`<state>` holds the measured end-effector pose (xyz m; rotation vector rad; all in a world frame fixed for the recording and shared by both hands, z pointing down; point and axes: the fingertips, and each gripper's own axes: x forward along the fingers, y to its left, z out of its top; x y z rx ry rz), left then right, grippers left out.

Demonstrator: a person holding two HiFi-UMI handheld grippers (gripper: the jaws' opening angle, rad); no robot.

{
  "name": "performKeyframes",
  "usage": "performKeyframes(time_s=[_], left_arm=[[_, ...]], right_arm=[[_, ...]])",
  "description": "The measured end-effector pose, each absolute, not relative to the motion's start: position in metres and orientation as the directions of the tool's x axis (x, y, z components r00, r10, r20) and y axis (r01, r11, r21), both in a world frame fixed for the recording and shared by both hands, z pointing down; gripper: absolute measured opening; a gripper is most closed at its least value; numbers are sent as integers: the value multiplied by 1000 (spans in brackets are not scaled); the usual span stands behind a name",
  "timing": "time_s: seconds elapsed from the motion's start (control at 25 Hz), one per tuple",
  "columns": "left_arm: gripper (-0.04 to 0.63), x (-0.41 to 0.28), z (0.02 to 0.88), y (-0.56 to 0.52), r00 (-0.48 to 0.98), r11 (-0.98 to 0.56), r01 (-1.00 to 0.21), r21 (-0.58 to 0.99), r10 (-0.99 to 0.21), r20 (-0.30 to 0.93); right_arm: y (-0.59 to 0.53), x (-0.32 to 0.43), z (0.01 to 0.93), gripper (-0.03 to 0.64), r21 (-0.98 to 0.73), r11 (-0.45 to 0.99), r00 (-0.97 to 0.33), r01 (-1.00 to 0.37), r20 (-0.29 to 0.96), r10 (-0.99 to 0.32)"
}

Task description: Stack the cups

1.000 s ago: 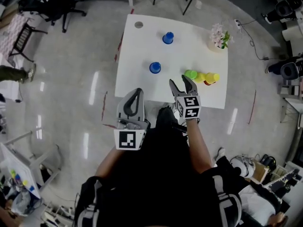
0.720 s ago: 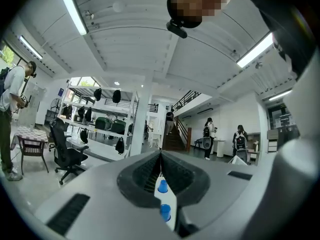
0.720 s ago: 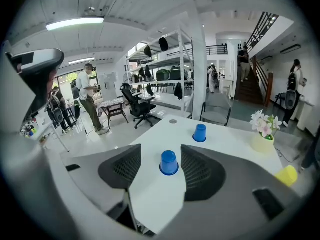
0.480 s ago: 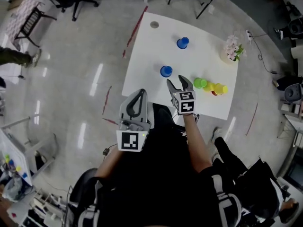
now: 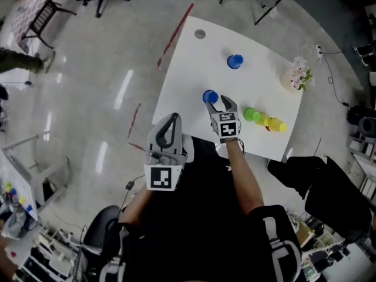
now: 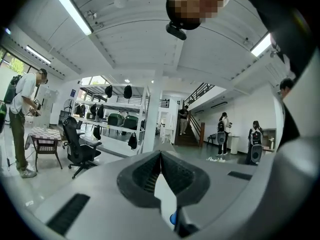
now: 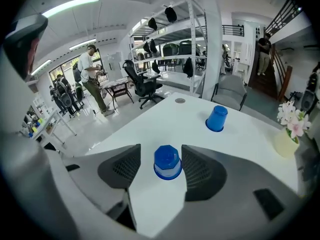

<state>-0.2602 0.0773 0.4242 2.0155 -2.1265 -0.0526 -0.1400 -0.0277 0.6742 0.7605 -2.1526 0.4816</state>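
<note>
Two blue cups stand upside down on the white table [image 5: 191, 69]. The nearer blue cup [image 5: 209, 97] [image 7: 167, 162] sits between the fingers of my right gripper [image 5: 220, 104] [image 7: 161, 150], which is open around it with a gap on each side. The farther blue cup [image 5: 235, 61] [image 7: 216, 118] stands alone toward the table's back. A green cup [image 5: 251, 115] and yellow cups [image 5: 271, 124] lie in a row at the right. My left gripper [image 5: 170, 117] [image 6: 161, 153] is shut and empty, held off the table's near left edge.
A vase of pink flowers [image 5: 298, 75] [image 7: 289, 128] stands at the table's right edge. A round hole [image 5: 200, 34] marks the far corner. Office chairs, shelves and several people are on the floor around the table.
My right gripper has moved forward and left, from near the green cup to the nearer blue cup, which now sits between its fingers. The left gripper has stayed put.
</note>
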Motion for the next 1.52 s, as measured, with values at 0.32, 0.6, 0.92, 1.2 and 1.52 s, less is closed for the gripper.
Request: performKeyframes(time_s=[0.32, 0.6, 0.92, 1.2, 1.52], left_arm=[[21, -267, 428, 57, -61, 87, -981, 175, -987, 150], [21, -268, 433, 62, -60, 88, -981, 174, -985, 162], [21, -270, 432, 77, -67, 93, -980, 177, -987, 147], [21, -265, 429, 101, -40, 60, -983, 172, -992, 118], [21, -247, 422, 121, 81, -65, -982, 176, -993, 83]], right_arm=[[-36, -144, 708, 276, -84, 766, -458, -637, 841, -288], [-34, -140, 723, 252, -65, 762, -417, -645, 865, -279], [-32, -139, 716, 227, -54, 753, -422, -656, 853, -306], [-10, -139, 685, 225, -68, 742, -472, -667, 809, -350], [22, -115, 632, 225, -57, 687, -486, -725, 748, -451]])
